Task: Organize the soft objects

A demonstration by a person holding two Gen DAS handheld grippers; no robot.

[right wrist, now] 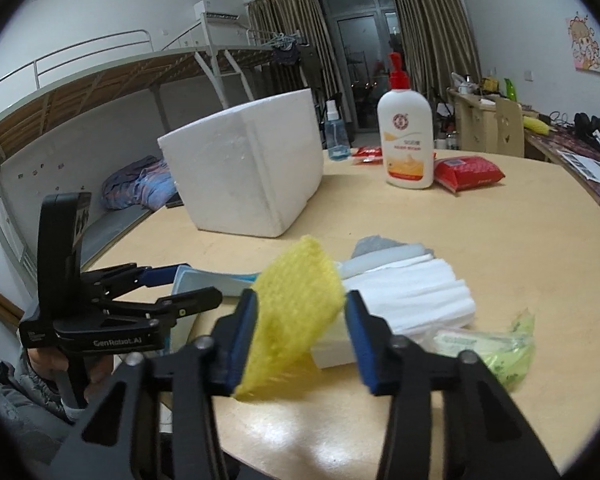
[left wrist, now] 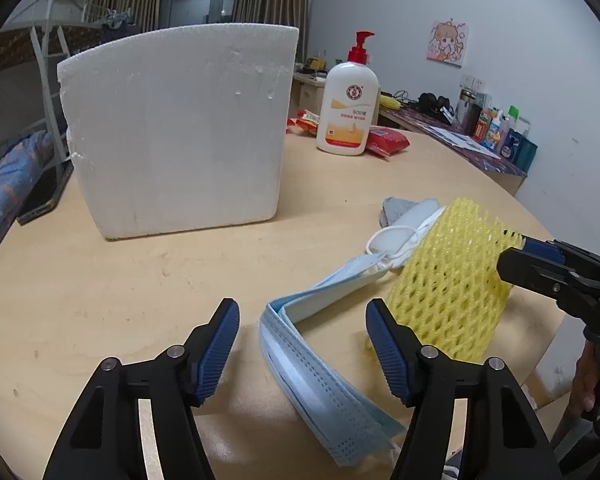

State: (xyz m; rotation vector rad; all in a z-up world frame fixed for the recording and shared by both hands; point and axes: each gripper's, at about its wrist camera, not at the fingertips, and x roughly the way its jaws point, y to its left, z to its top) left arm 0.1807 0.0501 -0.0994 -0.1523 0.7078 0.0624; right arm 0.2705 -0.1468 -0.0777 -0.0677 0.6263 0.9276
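Yellow foam net (right wrist: 300, 300) between right claw (right wrist: 302, 344) pads

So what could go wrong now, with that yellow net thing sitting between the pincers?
The right gripper looks open around the yellow foam net, so closing on just an edge might let the net slip out. The net also lies against the white mask, which could get dragged along. The left gripper straddles the blue masks near the table edge; a nudge might drop them.

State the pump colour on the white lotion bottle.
Red pump on the white lotion bottle; left wrist view shows it best.
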